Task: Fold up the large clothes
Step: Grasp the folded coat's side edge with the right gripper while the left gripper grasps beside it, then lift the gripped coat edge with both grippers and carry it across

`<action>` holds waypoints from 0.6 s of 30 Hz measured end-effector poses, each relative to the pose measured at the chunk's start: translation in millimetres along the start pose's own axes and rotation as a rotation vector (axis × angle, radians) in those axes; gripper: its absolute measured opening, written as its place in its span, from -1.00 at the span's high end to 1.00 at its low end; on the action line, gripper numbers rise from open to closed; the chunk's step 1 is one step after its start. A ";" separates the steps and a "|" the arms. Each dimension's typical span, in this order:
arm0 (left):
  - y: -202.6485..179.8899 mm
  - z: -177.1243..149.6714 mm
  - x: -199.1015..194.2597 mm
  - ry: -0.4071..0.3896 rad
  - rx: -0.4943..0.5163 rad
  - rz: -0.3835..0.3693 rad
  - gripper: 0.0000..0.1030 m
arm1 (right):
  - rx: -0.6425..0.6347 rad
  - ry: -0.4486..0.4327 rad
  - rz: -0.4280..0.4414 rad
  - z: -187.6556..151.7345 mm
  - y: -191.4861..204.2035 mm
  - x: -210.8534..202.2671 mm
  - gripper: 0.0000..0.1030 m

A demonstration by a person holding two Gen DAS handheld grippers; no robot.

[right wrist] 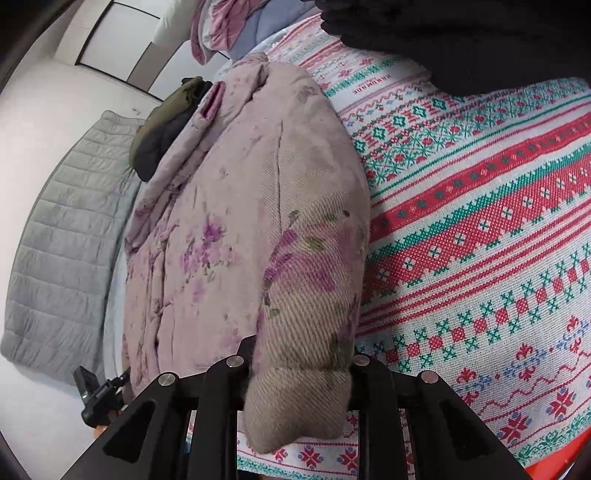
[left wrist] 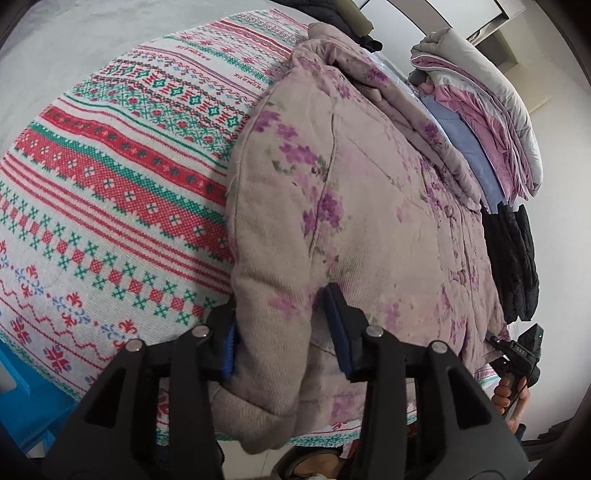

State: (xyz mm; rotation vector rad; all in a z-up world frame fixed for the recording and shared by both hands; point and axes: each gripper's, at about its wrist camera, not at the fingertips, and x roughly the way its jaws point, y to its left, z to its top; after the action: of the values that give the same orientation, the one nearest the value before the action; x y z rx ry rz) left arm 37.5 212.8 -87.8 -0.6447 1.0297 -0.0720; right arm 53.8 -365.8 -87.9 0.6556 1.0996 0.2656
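Observation:
A padded pink jacket with purple flowers (left wrist: 369,206) lies on a bed covered by a red, green and white patterned blanket (left wrist: 110,177). My left gripper (left wrist: 280,328) is shut on the jacket's thick near corner at the bed's edge, blue pads pressing both sides of the fabric. In the right wrist view the same jacket (right wrist: 229,206) runs away from me; my right gripper (right wrist: 301,365) is shut on its other near corner, the padded fabric bulging between the fingers. The right gripper also shows in the left wrist view (left wrist: 517,354) at the jacket's far hem.
A stack of folded bedding (left wrist: 491,122) and a black garment (left wrist: 513,258) lie beyond the jacket. A dark olive garment (right wrist: 162,125) sits near the collar, a grey quilt (right wrist: 55,240) hangs at left, a black garment (right wrist: 461,33) at top right. A blue box (left wrist: 22,406) stands at lower left.

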 end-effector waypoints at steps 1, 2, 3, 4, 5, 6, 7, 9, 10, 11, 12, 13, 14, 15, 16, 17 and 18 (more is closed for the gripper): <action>-1.0 0.3 0.1 0.001 0.003 0.002 0.13 | 0.006 0.000 0.000 -0.2 0.1 2.2 0.54; -1.3 0.3 -0.1 0.001 0.007 0.007 0.16 | 0.007 -0.003 0.000 -0.3 0.3 2.3 0.54; -1.4 -0.1 -1.4 -0.010 0.003 0.022 0.33 | 0.007 -0.005 0.000 -0.5 1.2 2.0 0.60; -1.0 1.0 -2.4 -0.018 0.001 0.029 0.42 | 0.000 -0.009 -0.002 0.3 1.0 1.1 0.62; -0.9 2.5 -3.8 -0.025 -0.001 0.019 0.53 | -0.011 -0.020 -0.002 0.4 2.1 -1.3 0.68; -1.0 3.6 -6.3 -0.035 -0.008 0.014 0.59 | -0.023 -0.033 0.001 -0.1 4.3 -4.2 0.72; -1.2 4.1 -8.6 -0.044 -0.014 0.011 0.61 | -0.028 -0.042 0.003 -0.2 5.4 -8.0 0.73; -4.1 5.3 -16.9 -0.069 -0.030 0.001 0.67 | -0.029 -0.069 0.019 -0.5 11.3 -15.1 0.76; -5.7 6.2 -22.1 -0.086 -0.037 -0.008 0.67 | -0.026 -0.081 0.034 -0.3 13.4 -19.6 0.77; -7.6 7.4 -28.2 -0.104 -0.044 -0.020 0.68 | -0.026 -0.098 0.053 0.3 16.6 -24.8 0.78; -9.3 8.8 -35.0 -0.121 -0.052 -0.033 0.69 | -0.026 -0.119 0.076 0.7 20.4 -31.7 0.79; -10.6 9.9 -41.0 -0.135 -0.061 -0.047 0.70 | -0.028 -0.134 0.095 1.0 23.7 -36.8 0.79; -11.9 10.6 -45.7 -0.143 -0.068 -0.058 0.71 | -0.033 -0.155 0.119 0.6 28.5 -43.7 0.79; -14.5 11.5 -52.5 -0.156 -0.074 -0.070 0.71 | -0.035 -0.173 0.138 -0.2 32.8 -50.3 0.80; -16.7 11.4 -58.2 -0.168 -0.079 -0.077 0.72 | -0.039 -0.190 0.159 -1.2 36.4 -57.8 0.80; -18.8 10.9 -66.5 -0.185 -0.089 -0.088 0.72 | -0.041 -0.208 0.178 -2.7 40.4 -65.1 0.80; -20.4 10.2 -73.0 -0.198 -0.097 -0.099 0.73 | -0.043 -0.225 0.190 -4.5 44.7 -71.9 0.81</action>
State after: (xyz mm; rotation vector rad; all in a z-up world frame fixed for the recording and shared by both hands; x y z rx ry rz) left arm 12.0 226.4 -17.0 -0.7756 0.8143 -0.0437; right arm 22.9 -365.7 -9.0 0.7344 0.8153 0.3687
